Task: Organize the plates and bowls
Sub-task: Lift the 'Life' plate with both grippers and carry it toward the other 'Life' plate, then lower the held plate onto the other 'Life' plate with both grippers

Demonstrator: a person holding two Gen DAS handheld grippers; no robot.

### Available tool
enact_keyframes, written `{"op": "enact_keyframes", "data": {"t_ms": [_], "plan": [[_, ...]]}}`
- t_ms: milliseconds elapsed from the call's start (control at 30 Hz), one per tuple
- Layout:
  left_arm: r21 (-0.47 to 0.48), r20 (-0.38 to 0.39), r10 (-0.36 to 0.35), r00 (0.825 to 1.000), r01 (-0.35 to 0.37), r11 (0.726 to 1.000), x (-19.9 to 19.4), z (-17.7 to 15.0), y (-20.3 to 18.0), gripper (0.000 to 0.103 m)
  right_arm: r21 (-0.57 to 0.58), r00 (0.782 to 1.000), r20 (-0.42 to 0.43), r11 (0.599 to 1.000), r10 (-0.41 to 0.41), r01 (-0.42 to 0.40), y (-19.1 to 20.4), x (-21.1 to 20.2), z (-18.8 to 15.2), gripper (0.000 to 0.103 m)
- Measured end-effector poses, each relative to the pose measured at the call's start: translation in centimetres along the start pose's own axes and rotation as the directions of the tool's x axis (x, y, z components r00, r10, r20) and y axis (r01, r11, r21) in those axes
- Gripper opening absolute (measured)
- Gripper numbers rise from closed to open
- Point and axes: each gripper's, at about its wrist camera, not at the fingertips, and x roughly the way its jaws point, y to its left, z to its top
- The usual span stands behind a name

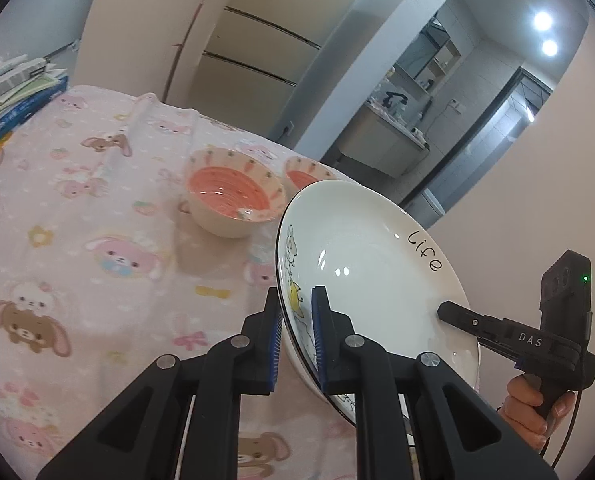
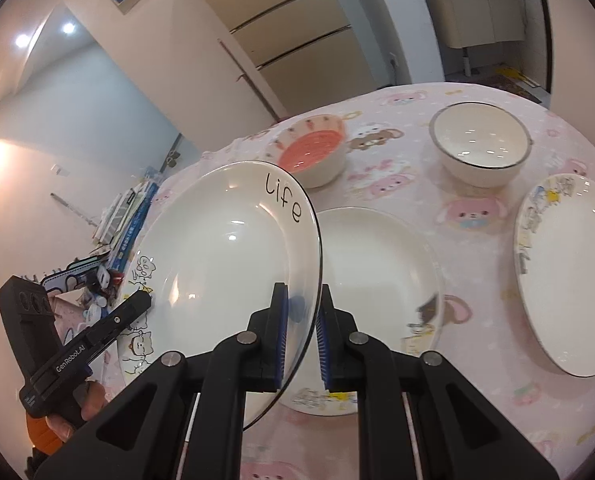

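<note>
Left gripper (image 1: pixel 297 324): its black jaws with blue ribbed pads were clamped on the near rim of the white glazed ceramic plate lettered "Life" (image 1: pixel 361 264), one pad on each face.
Right gripper (image 2: pixel 301 320): pinched tight on the opposite rim of the same plate; in the left wrist view its black finger reached in from the right edge.
Held plate: lifted clear of the cloth and tilted, cartoon cats drawn along the rim beside the left gripper.
Hands: a hand (image 1: pixel 537 408) gripped the right gripper's handle; another hand (image 2: pixel 77 404) gripped the left's.
Plain white plate (image 2: pixel 377 264): flat on the pink cartoon tablecloth (image 2: pixel 477 220), just beyond the right gripper.
Decorated white plate (image 2: pixel 569 272): to the right gripper's right.
Pink-centred carrot-print bowl (image 2: pixel 313 148): beyond the held plate.
White bowl with dark rim (image 2: pixel 481 144): farther, to the right.
Second pink-centred bowl (image 1: pixel 301 176): partly hidden behind the held plate.
</note>
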Motion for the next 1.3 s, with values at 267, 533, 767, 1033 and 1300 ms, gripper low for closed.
{"op": "enact_keyframes", "data": {"t_ms": [267, 533, 767, 1033, 1300], "plan": [[0.015, -0.045, -0.039, 0.998, 0.04, 0.999, 2.7, -0.5, -2.6, 0.015, 0.051, 1.0, 0.016, 0.998, -0.025, 0.024, -4.4, -1.2, 0.0, 0.014], [0.013, -0.113, -0.046, 0.993, 0.048, 0.999, 5.7, -1.7, -2.9, 0.015, 0.065, 0.998, 0.004, 0.996, -0.056, 0.055, -6.9, -0.7, -0.7, 0.014], [0.021, -0.131, -0.037, 0.991, 0.04, 0.999, 6.3, -2.1, -2.5, 0.015, 0.077, 0.998, -0.031, 0.996, -0.049, 0.052, -8.0, 0.8, -1.2, 0.014], [0.056, -0.18, -0.007, 0.984, 0.017, 0.998, 8.2, -3.7, -3.1, 0.015, 0.094, 0.995, -0.038, 0.991, -0.097, 0.1, -9.0, 1.5, -1.6, 0.014], [0.073, -0.195, 0.014, 0.981, 0.0, 0.997, 9.2, -4.3, -3.2, 0.016, 0.125, 0.995, -0.055, 0.988, -0.087, 0.094, -10.5, 2.3, -2.1, 0.014]]}}
